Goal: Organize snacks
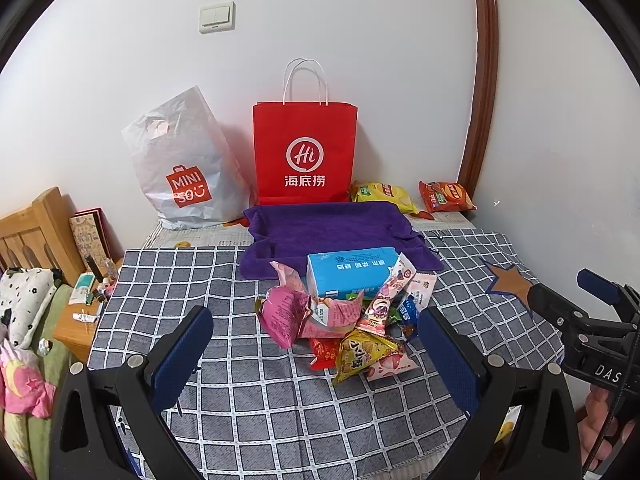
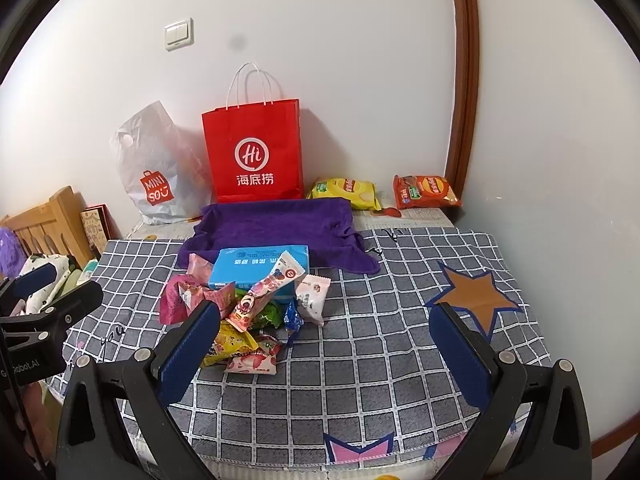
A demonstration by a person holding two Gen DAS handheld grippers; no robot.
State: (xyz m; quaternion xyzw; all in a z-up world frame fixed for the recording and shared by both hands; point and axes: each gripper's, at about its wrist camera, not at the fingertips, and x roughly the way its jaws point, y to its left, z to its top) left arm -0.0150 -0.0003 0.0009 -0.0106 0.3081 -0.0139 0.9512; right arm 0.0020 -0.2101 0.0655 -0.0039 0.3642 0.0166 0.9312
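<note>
On the checked cloth, before the purple towel [image 1: 332,228]: snack heap [image 1: 344,316] untouched, both hand-held grippers, left [image 1: 316,352] and right [image 2: 326,352], hovering agape, empty. Sorting seemingly unstarted; next, lower onto one loose packet, pinch lightly.

Left gripper [image 1: 316,344]: two matte black plastic arms, each ending in a flat finger faced with a textured dark blue pad [image 1: 182,354]. Round silver screw heads [image 1: 136,360] sit at the arm joints, and the bases have triangular cutouts. Right gripper [image 2: 324,350]: same build, same blue pads [image 2: 188,350], same silver screws [image 2: 506,357]. White lettering on the black bodies (partly cut off, reads "DAS" on one, "obot.AI" on the other). Thin black cable [image 1: 612,408] runs by the right unit's handle.
</note>
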